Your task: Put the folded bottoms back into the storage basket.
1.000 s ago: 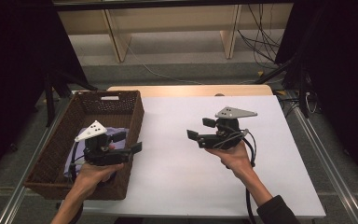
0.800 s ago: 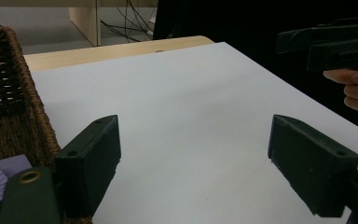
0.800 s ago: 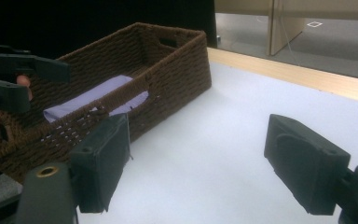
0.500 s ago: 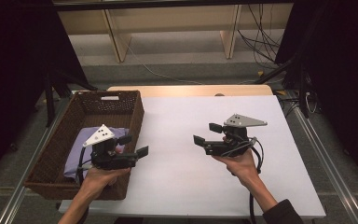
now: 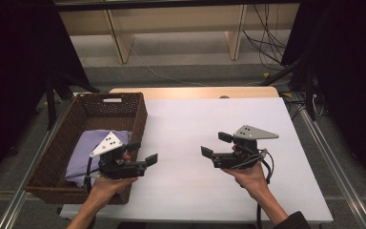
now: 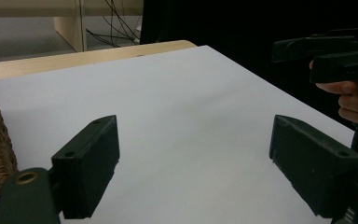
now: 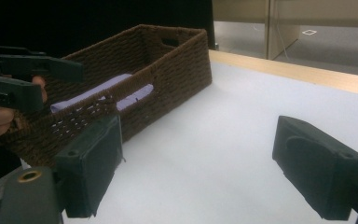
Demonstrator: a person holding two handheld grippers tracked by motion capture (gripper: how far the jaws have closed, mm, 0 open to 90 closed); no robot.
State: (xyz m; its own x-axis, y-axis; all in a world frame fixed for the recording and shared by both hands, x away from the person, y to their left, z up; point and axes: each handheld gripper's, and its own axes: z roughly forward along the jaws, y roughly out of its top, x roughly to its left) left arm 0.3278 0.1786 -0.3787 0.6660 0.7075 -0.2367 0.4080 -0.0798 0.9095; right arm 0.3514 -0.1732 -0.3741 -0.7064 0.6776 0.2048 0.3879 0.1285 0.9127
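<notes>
Both tongs released above the white bench, beside the basket.

The lilac cloth point(image 5: 93, 148) lies inside the wicker basket point(image 5: 138, 112); it looks soft and light, best pinched at a raised fold. Left tongs point(image 5: 140, 153) hang at the basket's right wall, right tongs point(image 5: 217, 145) well apart, with bare bench point(image 5: 186, 124) between, holding nothing.

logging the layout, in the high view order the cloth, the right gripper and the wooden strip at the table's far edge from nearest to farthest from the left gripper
1. Cloth, in the basket, right beside the left gripper.
2. Right gripper, across the white table to its right.
3. Wooden strip, along the far edge.
</notes>
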